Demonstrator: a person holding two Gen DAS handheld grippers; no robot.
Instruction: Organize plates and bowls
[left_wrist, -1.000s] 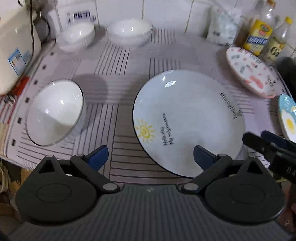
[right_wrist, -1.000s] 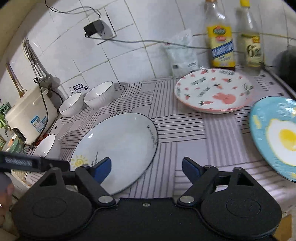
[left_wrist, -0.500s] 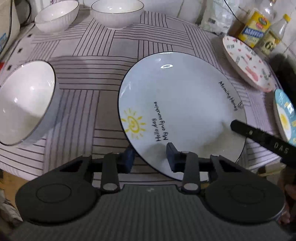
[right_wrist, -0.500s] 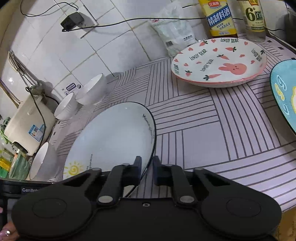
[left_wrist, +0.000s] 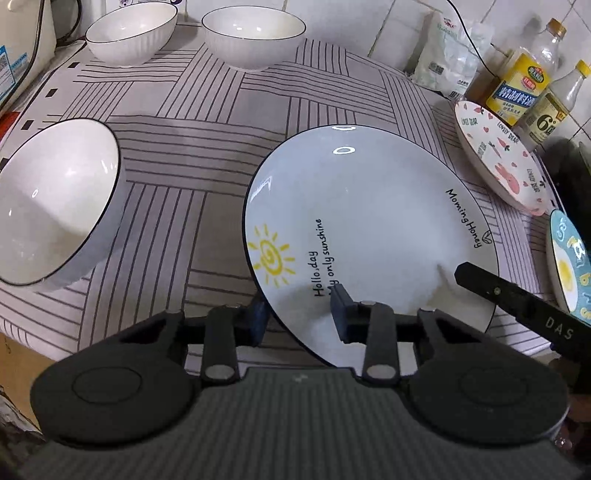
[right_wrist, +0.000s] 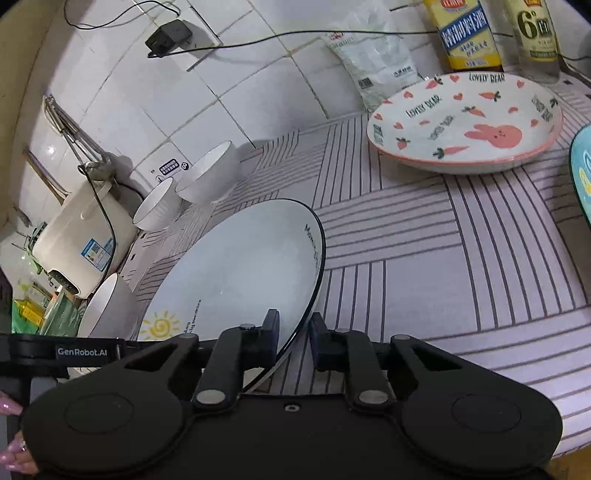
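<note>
Left wrist view, left to right: a tilted white bowl (left_wrist: 55, 206), two ribbed bowls (left_wrist: 131, 31) far back, then the sun plate (left_wrist: 369, 229), its near rim straddled by the left gripper (left_wrist: 297, 319), narrowed and seemingly clamped there. Right of it lie the rabbit plate (left_wrist: 498, 158) and egg plate (left_wrist: 567, 266). Nothing looks stacked yet, so sorting has probably just begun. Only the right wrist view shows the right gripper (right_wrist: 293, 338) pinching the sun plate's (right_wrist: 240, 266) right rim, jaws opening slightly, plus a rice cooker (right_wrist: 85, 236).
</note>
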